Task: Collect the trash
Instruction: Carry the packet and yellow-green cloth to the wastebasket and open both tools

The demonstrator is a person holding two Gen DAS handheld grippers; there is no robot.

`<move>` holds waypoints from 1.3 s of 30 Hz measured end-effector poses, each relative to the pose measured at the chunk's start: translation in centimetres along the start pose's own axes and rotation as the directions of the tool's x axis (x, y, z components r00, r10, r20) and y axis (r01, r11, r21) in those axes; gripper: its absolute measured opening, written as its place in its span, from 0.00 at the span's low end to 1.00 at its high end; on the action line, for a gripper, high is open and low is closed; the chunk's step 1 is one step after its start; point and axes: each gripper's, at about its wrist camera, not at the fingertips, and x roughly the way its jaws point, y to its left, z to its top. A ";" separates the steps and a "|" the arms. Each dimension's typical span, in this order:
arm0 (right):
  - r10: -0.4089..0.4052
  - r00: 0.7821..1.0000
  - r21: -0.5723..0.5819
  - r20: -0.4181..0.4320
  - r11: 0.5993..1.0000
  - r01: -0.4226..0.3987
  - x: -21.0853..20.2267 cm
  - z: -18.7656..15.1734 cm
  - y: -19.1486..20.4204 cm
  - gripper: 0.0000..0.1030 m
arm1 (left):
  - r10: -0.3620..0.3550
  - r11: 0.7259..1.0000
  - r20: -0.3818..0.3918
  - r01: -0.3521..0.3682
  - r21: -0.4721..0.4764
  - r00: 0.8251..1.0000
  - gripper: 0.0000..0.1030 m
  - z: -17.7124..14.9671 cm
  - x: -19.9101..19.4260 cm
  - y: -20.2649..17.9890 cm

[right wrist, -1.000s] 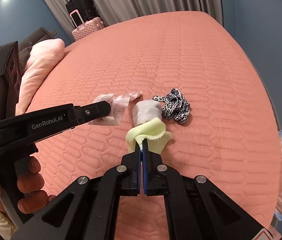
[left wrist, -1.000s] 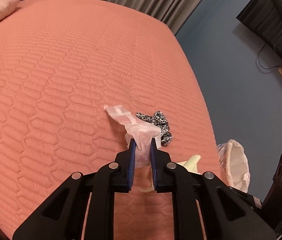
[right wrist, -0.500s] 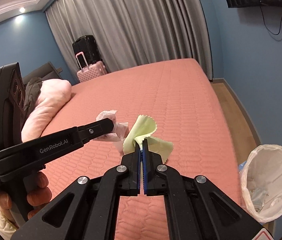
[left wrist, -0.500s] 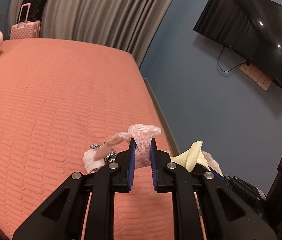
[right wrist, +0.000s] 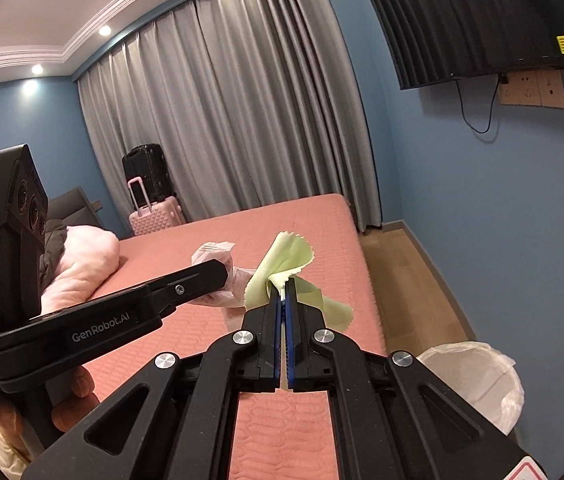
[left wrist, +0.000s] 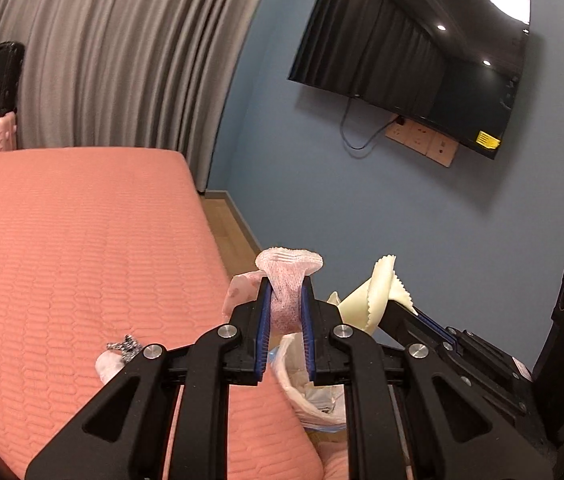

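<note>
My left gripper [left wrist: 287,286] is shut on a crumpled pink tissue [left wrist: 288,270], held up in the air past the bed's right edge. My right gripper [right wrist: 284,285] is shut on a pale yellow cloth [right wrist: 282,260] with a zigzag edge, also lifted. The yellow cloth [left wrist: 374,296] shows in the left wrist view just right of the tissue, and the tissue [right wrist: 218,254] shows in the right wrist view at the left gripper's tip. A bin lined with a white bag [right wrist: 478,380] stands on the floor below and to the right; it also shows under my left gripper [left wrist: 314,396].
The salmon quilted bed [left wrist: 62,260] holds a leopard-print band [left wrist: 126,346] and a pale pink wad [left wrist: 108,364] near its right edge. A pink pillow [right wrist: 82,260] lies at the head. Suitcases [right wrist: 154,200] stand by the curtain. A TV [left wrist: 414,56] hangs on the blue wall.
Both grippers have lifted off the bed with the tissue and the yellow cloth and swung right, over the bed's edge toward the bin. The leopard band stayed on the bed.
</note>
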 end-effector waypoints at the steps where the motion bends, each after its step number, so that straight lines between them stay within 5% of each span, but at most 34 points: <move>1: -0.011 1.000 0.005 0.010 1.000 0.011 -0.5 0.2 -0.5 0.01 | -0.009 1.000 0.001 0.009 0.013 1.000 0.14 0.1 0.0 -0.8; 18: -0.168 0.982 0.091 0.084 0.983 0.160 -5.8 1.0 -8.8 0.01 | -0.118 0.979 -0.055 0.125 0.159 0.992 0.14 0.0 2.5 -10.5; 39: -0.259 0.966 0.155 -0.009 0.954 0.257 -3.5 -1.1 -15.0 0.01 | -0.162 0.956 -0.163 0.196 0.220 0.973 0.16 -1.4 9.1 -15.2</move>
